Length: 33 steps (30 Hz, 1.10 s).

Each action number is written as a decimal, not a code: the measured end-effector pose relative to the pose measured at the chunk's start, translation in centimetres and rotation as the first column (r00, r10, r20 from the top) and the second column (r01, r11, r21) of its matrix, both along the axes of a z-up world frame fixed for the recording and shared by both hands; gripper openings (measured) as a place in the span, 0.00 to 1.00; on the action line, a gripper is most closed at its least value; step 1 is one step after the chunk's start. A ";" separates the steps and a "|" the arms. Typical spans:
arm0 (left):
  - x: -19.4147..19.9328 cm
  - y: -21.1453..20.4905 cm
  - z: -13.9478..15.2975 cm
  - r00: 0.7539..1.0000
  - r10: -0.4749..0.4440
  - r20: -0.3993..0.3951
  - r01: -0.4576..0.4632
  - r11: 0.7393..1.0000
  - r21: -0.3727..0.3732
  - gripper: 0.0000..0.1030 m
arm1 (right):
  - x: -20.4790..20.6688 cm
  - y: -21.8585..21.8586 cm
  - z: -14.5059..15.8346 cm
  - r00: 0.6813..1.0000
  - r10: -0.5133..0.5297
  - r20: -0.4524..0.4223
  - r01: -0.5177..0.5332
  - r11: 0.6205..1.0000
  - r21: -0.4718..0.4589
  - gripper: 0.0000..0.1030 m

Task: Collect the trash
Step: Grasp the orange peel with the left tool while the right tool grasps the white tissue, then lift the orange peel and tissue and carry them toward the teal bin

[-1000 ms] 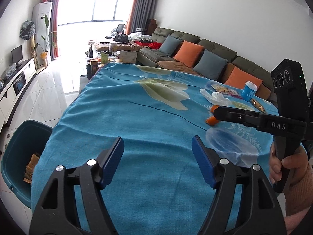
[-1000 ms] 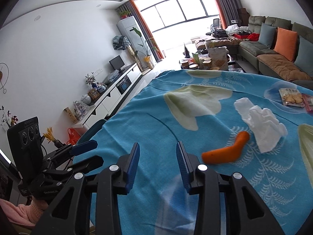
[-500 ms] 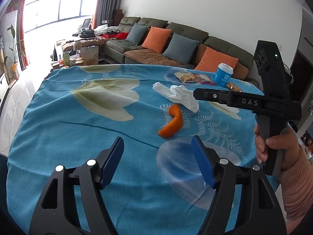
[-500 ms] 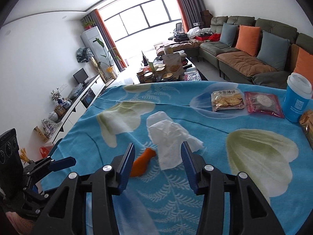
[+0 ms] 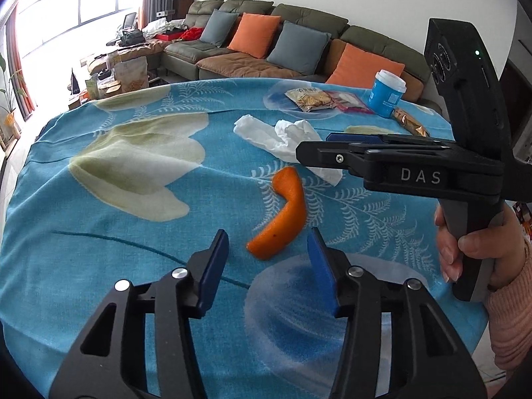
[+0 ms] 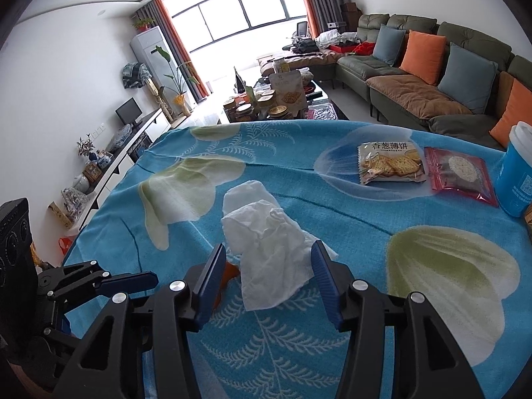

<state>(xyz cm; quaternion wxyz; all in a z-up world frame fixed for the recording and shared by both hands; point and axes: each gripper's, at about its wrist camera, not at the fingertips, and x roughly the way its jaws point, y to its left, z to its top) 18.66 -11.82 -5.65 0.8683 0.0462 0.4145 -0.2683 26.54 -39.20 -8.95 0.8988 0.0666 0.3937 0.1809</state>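
Setting: living-room tabletop (image 5: 99,266) under a blue floral cloth.
Peel: orange peel (image 5: 282,219), curved, lay just ahead of the left hand-held gripper (image 5: 267,256), its long axis running toward the upper right of the frame.
Left jaws: closing, gripping nothing.
Tissue: crumpled white tissue (image 6: 269,249) lay between the right hand-held gripper (image 6: 267,272) tips.
Right jaws: opening, not gripping.

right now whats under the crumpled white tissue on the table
The crumpled white tissue lies on the blue floral tablecloth. In the right wrist view its lower left edge hides part of the curved orange peel. Anything else beneath is covered.
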 end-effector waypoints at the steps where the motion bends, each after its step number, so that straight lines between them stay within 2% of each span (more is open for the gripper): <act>1: 0.1 -0.2 -0.2 1.000 -0.002 -0.006 0.002 1.000 0.005 0.39 | 0.0 0.0 -0.2 1.000 0.001 -0.005 -0.001 1.000 -0.003 0.49; 2: 0.2 -0.3 -0.3 1.000 -0.002 -0.007 0.002 1.000 0.006 0.37 | 0.1 0.1 -0.3 1.000 0.000 -0.011 0.000 1.000 -0.006 0.48; 4: 0.4 -0.3 -0.3 1.000 -0.006 -0.012 0.006 1.000 -0.001 0.30 | 0.1 0.1 -0.5 1.000 0.000 -0.018 0.000 1.000 -0.005 0.37; 5: 0.5 -0.3 -0.4 1.000 -0.005 -0.013 0.005 1.000 -0.003 0.30 | 0.0 0.1 -0.3 1.000 -0.001 -0.016 0.001 1.000 -0.004 0.35; 7: 0.4 -0.3 -0.4 1.000 -0.004 -0.009 0.004 1.000 -0.004 0.29 | -0.1 0.0 -0.2 1.000 0.000 -0.010 0.000 1.000 0.000 0.22; 10: 0.2 -0.3 -0.3 1.000 -0.006 0.004 0.006 1.000 -0.002 0.28 | -0.4 -0.1 0.0 1.000 0.001 -0.002 -0.001 1.000 0.009 0.15; 19: -1.7 1.5 0.8 0.999 0.019 0.046 -0.017 0.999 -0.039 0.26 | -2.4 0.4 1.8 0.998 0.036 0.057 -0.039 0.997 0.061 0.12; 33: -6.5 9.2 2.6 0.987 0.124 0.099 -0.113 0.987 -0.114 0.22 | -5.4 4.1 2.8 0.987 0.138 0.086 -0.150 0.977 0.153 0.12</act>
